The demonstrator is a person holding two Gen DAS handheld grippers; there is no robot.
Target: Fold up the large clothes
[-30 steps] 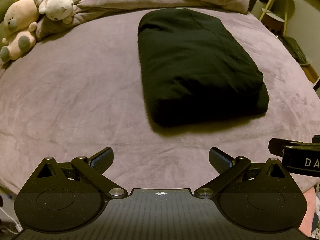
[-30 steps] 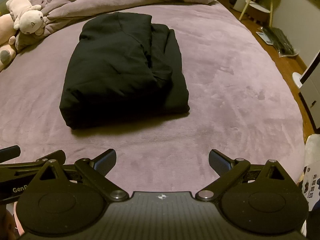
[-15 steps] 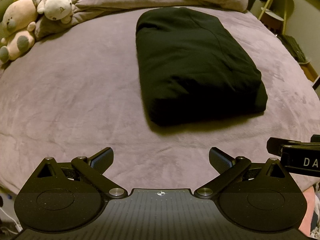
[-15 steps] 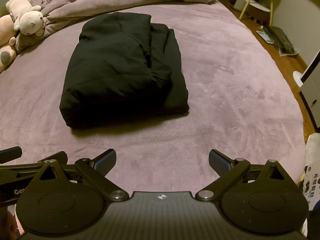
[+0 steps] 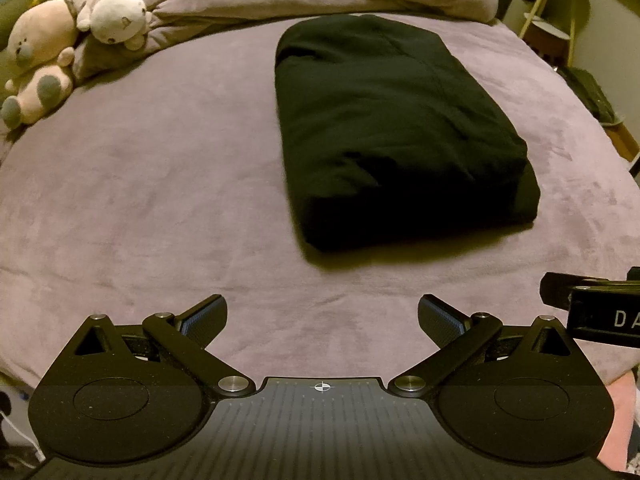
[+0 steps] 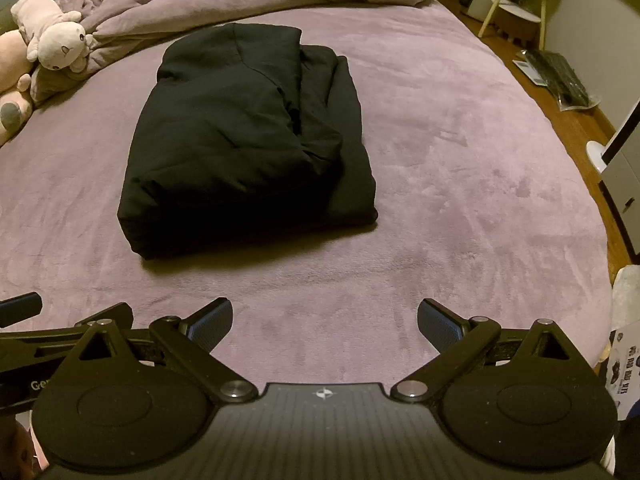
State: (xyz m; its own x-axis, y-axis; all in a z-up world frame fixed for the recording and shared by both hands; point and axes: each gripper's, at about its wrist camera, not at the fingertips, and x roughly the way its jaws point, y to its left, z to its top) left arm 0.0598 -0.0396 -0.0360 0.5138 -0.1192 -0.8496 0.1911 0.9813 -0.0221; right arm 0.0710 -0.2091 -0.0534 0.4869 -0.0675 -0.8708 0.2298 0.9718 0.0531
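Fingers (image 5: 204, 316) spread; only R view shows floor (image 6: 576, 120).

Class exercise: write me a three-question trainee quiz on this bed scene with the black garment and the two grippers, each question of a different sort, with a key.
1. True or false: the left gripper is clamped on the black garment.
2. Multiple choice: the two plush toys lie at the bed's A) far left B) far right C) near edge.
3. Fill in: the garment lies folded on the purple ____, apart from the right gripper.

Key: 1 false, its jaws stand open and empty; 2 A; 3 bedspread.
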